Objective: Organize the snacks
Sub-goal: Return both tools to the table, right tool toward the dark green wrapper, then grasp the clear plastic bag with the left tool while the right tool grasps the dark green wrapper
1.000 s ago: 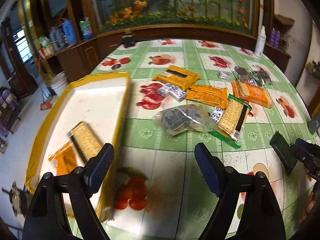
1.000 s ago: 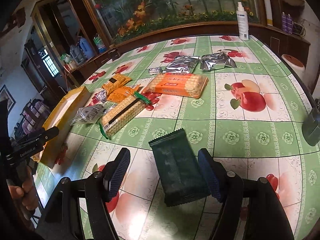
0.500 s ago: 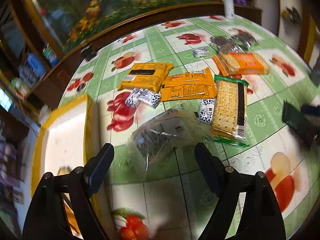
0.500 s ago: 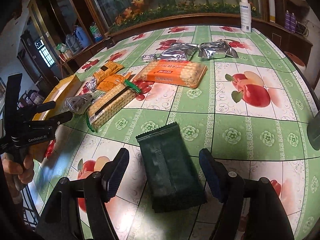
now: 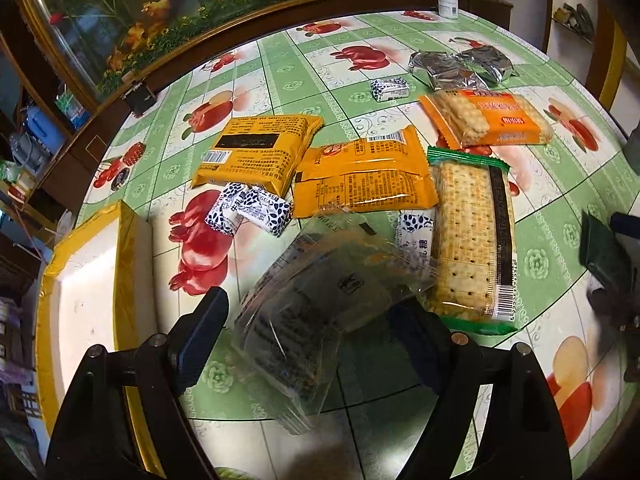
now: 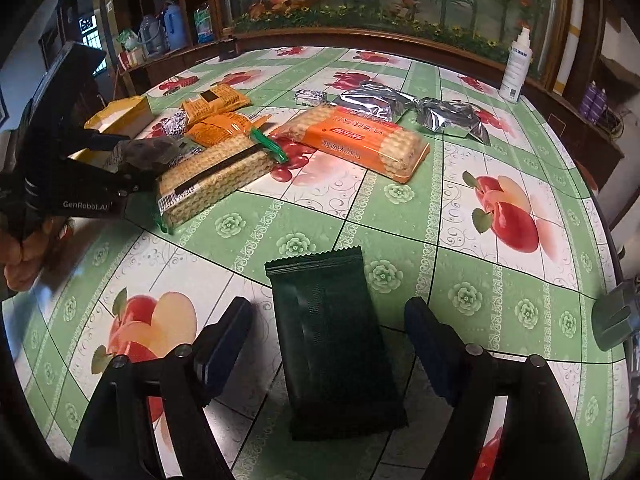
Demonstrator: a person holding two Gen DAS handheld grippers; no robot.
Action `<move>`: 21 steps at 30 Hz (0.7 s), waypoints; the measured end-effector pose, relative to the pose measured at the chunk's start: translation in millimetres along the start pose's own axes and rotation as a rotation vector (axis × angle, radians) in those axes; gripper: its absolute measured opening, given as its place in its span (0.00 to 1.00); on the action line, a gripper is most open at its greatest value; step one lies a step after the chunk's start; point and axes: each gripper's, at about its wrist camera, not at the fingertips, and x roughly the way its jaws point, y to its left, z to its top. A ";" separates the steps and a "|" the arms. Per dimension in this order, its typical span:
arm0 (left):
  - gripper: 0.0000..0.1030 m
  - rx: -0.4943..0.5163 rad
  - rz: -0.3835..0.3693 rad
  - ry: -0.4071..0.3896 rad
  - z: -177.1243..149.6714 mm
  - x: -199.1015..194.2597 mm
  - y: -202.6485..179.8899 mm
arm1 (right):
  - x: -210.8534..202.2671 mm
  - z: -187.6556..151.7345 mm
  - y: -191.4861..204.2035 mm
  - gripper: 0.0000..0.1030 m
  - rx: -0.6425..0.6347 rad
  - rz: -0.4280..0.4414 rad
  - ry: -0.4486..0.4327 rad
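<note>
A: Snacks are lying all over the bench (image 5: 280,52) with its green fruit-print cloth. What is the left gripper (image 5: 308,332) doing?

B: It is hanging over a clear crinkly packet (image 5: 316,300) at the lower middle of the left wrist frame. Its jaws are standing apart, one on each side of the packet, and I cannot tell whether they are touching it.

A: And around that packet?

B: A green-edged cracker pack (image 5: 472,248) is lying just beside it on the right, two orange packs (image 5: 364,178) are sitting above it, and small blue-and-white candies (image 5: 250,214) are resting to the upper left. A yellow-rimmed tray (image 5: 132,264) is sitting at the left edge.

A: The right gripper (image 6: 328,340)?

B: Its jaws are opening, with a dark green packet (image 6: 332,340) lying flat on the bench between them, clear of both. It is sitting at the lower middle of the right wrist frame.
</note>
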 end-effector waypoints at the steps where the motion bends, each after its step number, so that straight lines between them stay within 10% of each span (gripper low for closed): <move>1: 0.78 -0.011 -0.009 -0.001 -0.9 -0.2 0.3 | -0.1 -0.2 -0.5 0.79 -0.001 0.003 0.000; 6: 0.60 -0.024 0.013 -0.026 -7.2 -5.8 -7.4 | -1.5 -1.4 -0.8 0.76 -0.004 0.002 0.001; 10: 0.47 -0.029 0.018 -0.039 -12.9 -11.8 -13.0 | -6.6 -2.5 -3.5 0.45 0.009 -0.007 -0.017; 21: 0.39 -0.223 -0.153 -0.070 -29.2 -31.6 10.1 | -22.5 -10.7 -13.6 0.45 0.096 0.050 -0.047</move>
